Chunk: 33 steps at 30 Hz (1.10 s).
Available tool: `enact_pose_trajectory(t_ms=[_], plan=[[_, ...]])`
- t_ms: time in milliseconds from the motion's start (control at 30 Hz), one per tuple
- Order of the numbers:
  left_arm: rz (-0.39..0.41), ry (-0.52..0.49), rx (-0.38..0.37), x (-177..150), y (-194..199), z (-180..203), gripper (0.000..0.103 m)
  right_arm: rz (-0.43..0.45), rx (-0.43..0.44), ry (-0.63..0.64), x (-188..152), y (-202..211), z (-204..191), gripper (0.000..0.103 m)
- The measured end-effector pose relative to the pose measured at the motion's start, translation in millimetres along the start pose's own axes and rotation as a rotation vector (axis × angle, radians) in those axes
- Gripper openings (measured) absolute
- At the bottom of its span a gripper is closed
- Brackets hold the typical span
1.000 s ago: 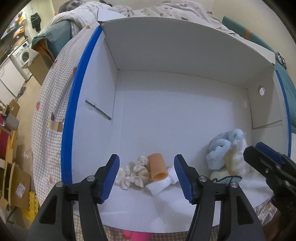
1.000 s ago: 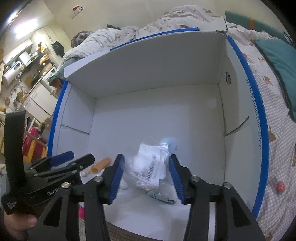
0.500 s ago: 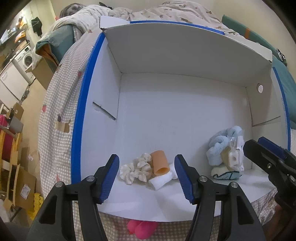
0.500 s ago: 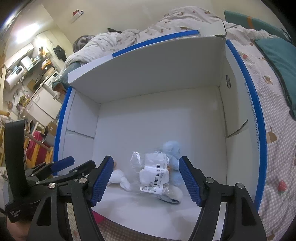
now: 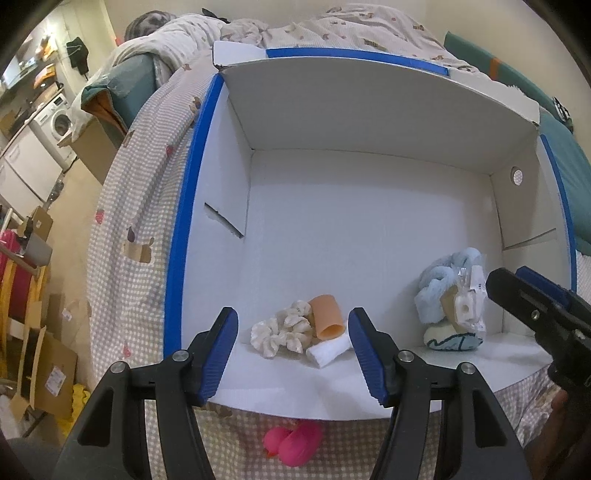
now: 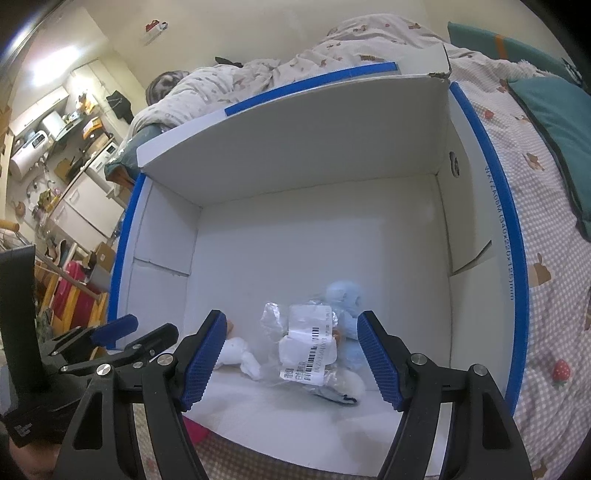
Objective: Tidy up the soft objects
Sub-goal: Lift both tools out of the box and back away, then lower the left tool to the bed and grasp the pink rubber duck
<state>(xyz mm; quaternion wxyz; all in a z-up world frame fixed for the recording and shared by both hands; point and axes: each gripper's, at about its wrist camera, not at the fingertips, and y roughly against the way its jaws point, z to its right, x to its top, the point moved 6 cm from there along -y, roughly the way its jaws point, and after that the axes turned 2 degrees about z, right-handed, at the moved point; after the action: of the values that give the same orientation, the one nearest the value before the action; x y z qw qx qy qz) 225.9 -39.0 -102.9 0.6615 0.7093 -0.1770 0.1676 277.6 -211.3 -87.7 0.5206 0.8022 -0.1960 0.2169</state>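
A white cardboard box [image 5: 184,221] with blue-taped edges lies on a checked bed cover. Near its front edge lie a cream scrunchie [image 5: 280,328], an orange tube [image 5: 327,317] and a white rolled cloth [image 5: 328,350]. My left gripper [image 5: 293,354] hangs open above them, touching none. To the right sits a light blue plush in a clear labelled bag [image 5: 450,295]. In the right wrist view the bagged plush [image 6: 317,339] rests on the box [image 6: 509,258] floor, below my open right gripper [image 6: 291,354]. The pads stand clear of it on both sides.
A pink soft thing [image 5: 295,437] lies on the bed cover just outside the box's front edge. A teal pillow [image 6: 554,118] is at the right and a rumpled quilt [image 5: 332,33] lies behind the box. Furniture and cardboard boxes [image 5: 44,369] stand on the floor at the left.
My right gripper has widened its jaws and let go of the bagged plush, which now rests in the box. The left gripper has drawn back and up, so the pink thing shows.
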Motion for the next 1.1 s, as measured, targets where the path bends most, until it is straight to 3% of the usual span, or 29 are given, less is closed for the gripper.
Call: enact_pose_trajectory(t_ms=[900,1100], plan=[[0.050,0.017,-0.005,-44,45,-47,0.059,0.038,-0.021,0.009,-33,42,-8,0.077],[0.034,0.069,-0.029,-58,49,-63,0.059,0.020,-0.039,0.013,-51,45,-12,0.077]])
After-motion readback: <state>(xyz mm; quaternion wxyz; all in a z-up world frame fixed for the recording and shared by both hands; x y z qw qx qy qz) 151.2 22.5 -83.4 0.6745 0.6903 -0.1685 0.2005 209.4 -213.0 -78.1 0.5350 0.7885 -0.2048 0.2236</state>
